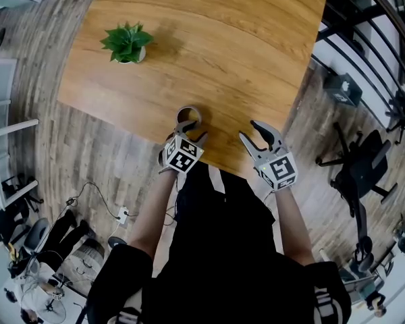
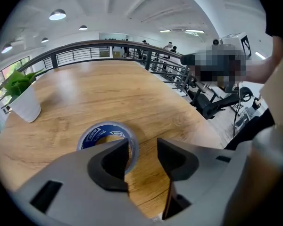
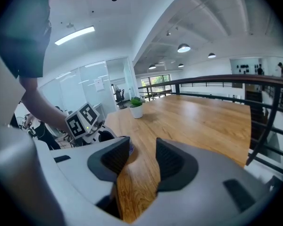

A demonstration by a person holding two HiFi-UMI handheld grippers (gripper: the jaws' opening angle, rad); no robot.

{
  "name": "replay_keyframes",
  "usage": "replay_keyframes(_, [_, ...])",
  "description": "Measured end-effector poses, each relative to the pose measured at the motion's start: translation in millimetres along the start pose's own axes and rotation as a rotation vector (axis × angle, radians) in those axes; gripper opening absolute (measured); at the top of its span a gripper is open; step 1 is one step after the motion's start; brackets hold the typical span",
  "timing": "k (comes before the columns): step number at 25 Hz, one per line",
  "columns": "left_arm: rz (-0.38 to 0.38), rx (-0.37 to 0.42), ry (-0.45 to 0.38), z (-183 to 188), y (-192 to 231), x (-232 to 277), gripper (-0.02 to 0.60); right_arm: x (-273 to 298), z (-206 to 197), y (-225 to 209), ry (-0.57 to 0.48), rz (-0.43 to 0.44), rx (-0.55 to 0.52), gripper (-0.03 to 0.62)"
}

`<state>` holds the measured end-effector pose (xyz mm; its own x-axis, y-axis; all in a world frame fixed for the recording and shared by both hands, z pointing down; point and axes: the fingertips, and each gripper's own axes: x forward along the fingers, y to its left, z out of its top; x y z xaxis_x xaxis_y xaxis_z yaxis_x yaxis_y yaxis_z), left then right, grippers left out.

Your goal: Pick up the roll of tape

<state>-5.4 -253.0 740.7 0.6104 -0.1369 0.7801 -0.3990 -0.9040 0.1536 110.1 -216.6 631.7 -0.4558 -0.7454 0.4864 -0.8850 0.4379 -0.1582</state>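
Note:
The roll of tape (image 1: 188,111), clear with a blue printed core (image 2: 96,134), lies flat on the wooden table (image 1: 223,39) near its front edge. My left gripper (image 1: 191,131) points down at it from the near side. Its jaws (image 2: 143,152) stand apart: the left fingertip (image 2: 114,160) overlaps the roll's hole and the right one is outside its near wall, with no pad pressing on the tape. My right gripper (image 1: 248,129) hovers open to the right, over the table edge, with nothing between its fingers (image 3: 142,159). A sliver of the roll (image 3: 129,145) shows past its left jaw.
A small potted plant (image 1: 127,43) stands at the table's far left. A dark railing (image 1: 351,25) runs along the right side, and an office chair (image 1: 361,171) stands on the floor below right. The person's body is close against the table's front edge.

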Motion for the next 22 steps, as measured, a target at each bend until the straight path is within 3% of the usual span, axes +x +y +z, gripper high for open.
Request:
replay_keyframes(13, [0.045, 0.049, 0.084, -10.5, 5.9, 13.2, 0.124, -12.6, 0.6, -7.4, -0.027, -0.038, 0.026, 0.172])
replay_keyframes(22, [0.099, 0.055, 0.097, -10.0, 14.2, 15.2, 0.064, -16.9, -0.5, -10.1, -0.041, -0.059, 0.041, 0.167])
